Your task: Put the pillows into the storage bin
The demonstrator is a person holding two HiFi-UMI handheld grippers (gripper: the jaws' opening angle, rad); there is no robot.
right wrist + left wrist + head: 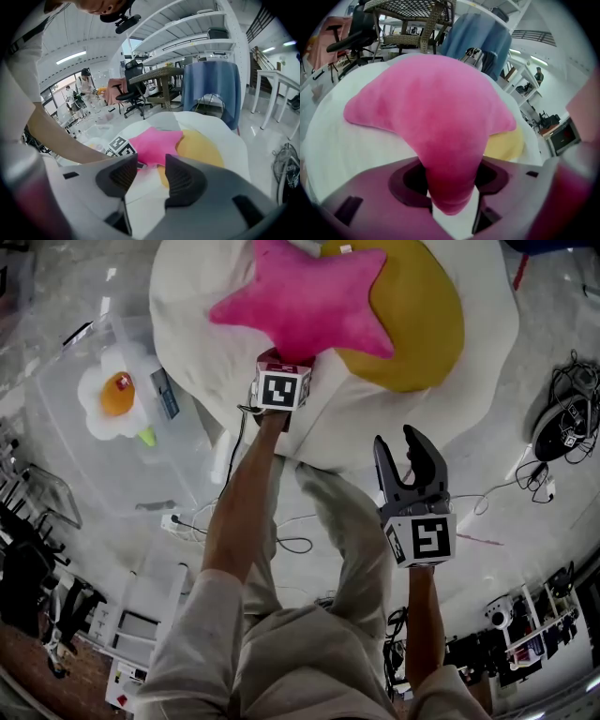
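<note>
At far left of the head view, a clear storage bin [82,474] stands on the pale floor [525,521]. One small fried-egg pillow [112,401], white with an orange yolk, lies inside it, with a green item just beside its near edge (too small to identify).

Right of the bin, the person's left forearm [239,512] reaches toward the far side. The left gripper [452,185] points steeply down at the near point of a pink star pillow [305,301]. Its own view shows that point of the star filling the gap, with both pads pressed against the plush: the jaws are clamped on it.

The star lies on top of a large fried-egg pillow [202,315], overlapping the left edge of its yellow yolk [422,320]. Both pillows are outside the bin, to its right. The large pillow's left edge is close to the bin, though contact cannot be confirmed.

Further right and nearer, the right gripper [397,437] hangs over the near edge of the large pillow's white border. Its jaws stand apart with nothing between them; only the pillows show beyond the gap.

At far right, a tangle of dark cables [562,418] lies on the floor, well apart from the pillows.
</note>
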